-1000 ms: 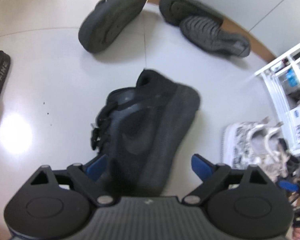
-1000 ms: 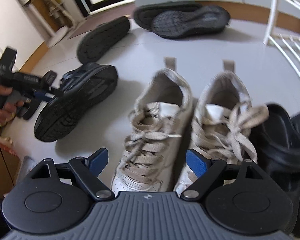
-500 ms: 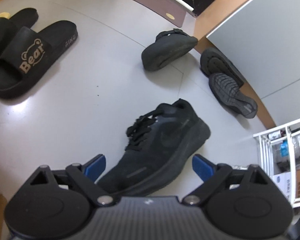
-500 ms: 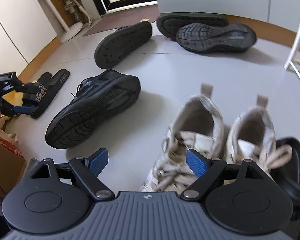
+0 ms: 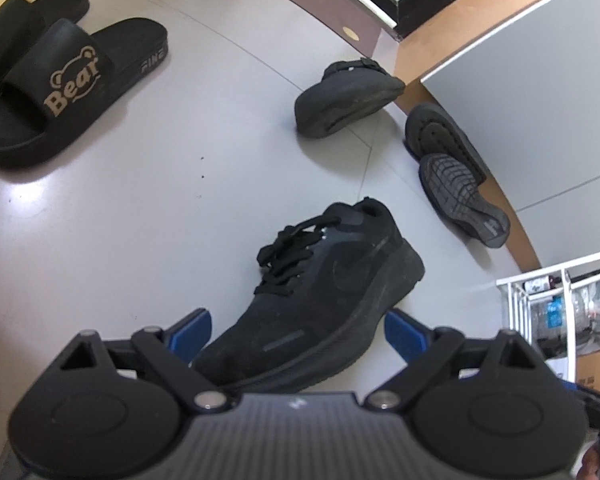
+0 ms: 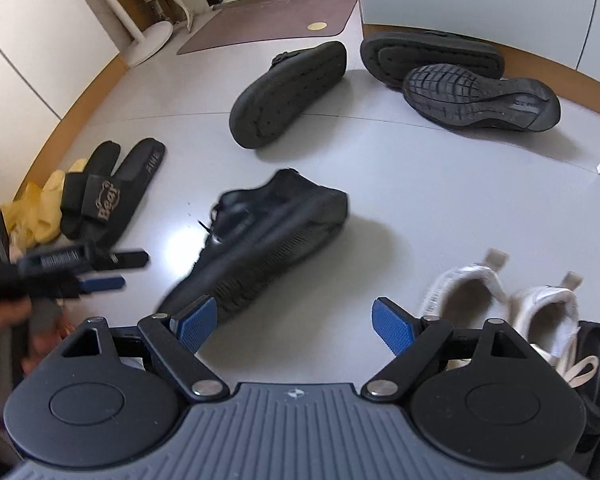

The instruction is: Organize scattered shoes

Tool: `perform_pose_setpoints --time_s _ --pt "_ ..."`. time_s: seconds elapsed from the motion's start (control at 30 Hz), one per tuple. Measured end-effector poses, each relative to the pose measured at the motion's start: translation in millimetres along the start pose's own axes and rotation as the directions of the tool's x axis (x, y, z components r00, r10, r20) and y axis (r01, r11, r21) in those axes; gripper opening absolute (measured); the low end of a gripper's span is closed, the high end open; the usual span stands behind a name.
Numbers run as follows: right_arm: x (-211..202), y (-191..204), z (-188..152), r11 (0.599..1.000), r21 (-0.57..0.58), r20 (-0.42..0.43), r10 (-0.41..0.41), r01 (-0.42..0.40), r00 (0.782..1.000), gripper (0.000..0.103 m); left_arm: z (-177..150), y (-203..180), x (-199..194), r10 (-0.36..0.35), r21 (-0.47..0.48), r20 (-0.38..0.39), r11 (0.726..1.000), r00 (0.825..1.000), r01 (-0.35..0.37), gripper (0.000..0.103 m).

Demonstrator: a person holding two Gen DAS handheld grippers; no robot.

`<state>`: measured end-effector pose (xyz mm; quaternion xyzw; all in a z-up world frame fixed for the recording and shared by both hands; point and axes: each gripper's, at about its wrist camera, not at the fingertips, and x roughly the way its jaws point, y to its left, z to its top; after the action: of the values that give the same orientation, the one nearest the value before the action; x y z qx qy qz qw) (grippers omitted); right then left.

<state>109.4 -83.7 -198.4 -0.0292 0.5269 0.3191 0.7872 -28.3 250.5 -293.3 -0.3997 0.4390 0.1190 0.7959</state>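
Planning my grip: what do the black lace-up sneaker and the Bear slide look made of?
Black sneaker: looks like soft matte fabric or suede-like upper, fuzzy and non-reflective, over a rubbery treaded sole.
Bear slide: seems moulded foam or rubber, one smooth piece with a faint sheen; can't tell which.

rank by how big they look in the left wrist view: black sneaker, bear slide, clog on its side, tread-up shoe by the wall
1. black sneaker, though it is nearest the camera
2. bear slide
3. and 4. clog and tread-up shoe look much alike; both lie farther off, so no ranking between them.
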Motion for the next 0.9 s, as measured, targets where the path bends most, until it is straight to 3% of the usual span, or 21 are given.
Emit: perform_pose_setpoints --time_s 0.17,0.33,0.57,0.9 --pt "29.3 11.7 8.4 0.992 0.129 -0.05 0.003 0.003 0.999 0.089 3.5 6.8 5.8 -0.02 0.01 -0.014 1.0 1.0 0.02 0.095" --pt "54.5 20.5 7.4 0.976 0.214 -0.039 0.036 -0.027 0.999 0.089 6.1 15.9 7.8 -0.006 0.01 -0.021 1.0 1.0 0.006 0.095" --pt "102.8 23.2 -9.9 0.911 0.413 -0.048 0.039 -0.015 0.998 0.088 8.5 18.9 9.6 0.03 0.022 -0.018 0.999 0.999 -0.03 0.095" --pt "137.0 12.1 -32.0 0.881 0.473 -0.04 0.049 -0.024 0.998 0.086 6.3 17.0 14.1 0.101 0.082 -0.045 0.992 0.994 -0.097 0.095"
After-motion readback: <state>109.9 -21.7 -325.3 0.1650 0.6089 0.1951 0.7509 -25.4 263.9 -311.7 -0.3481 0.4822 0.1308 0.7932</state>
